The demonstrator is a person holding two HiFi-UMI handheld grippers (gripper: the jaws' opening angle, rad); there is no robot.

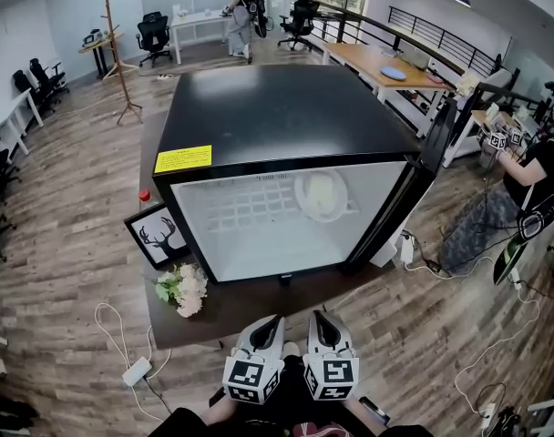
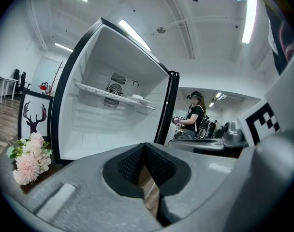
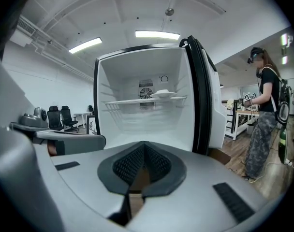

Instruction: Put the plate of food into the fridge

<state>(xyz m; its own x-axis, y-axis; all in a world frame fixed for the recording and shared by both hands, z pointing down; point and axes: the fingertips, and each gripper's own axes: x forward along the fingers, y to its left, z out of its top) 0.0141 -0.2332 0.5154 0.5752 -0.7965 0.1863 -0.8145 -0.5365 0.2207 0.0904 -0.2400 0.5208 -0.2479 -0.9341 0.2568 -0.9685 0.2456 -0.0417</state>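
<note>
The small black fridge (image 1: pixel 277 116) stands on a low dark table (image 1: pixel 213 315) with its door (image 1: pixel 434 144) swung open to the right. A white plate of food (image 1: pixel 320 194) rests on the wire shelf inside, toward the right; it also shows as a plate (image 2: pixel 138 98) in the left gripper view and as a plate (image 3: pixel 162 94) in the right gripper view. My left gripper (image 1: pixel 271 320) and right gripper (image 1: pixel 319 318) hover side by side in front of the table, well short of the fridge. Both are shut with nothing between the pads.
A framed deer picture (image 1: pixel 159 235) and a bunch of pale flowers (image 1: pixel 182 288) sit on the table left of the fridge. A person (image 1: pixel 532 180) stands at the right by desks. A power strip (image 1: pixel 136 370) and cables lie on the wooden floor.
</note>
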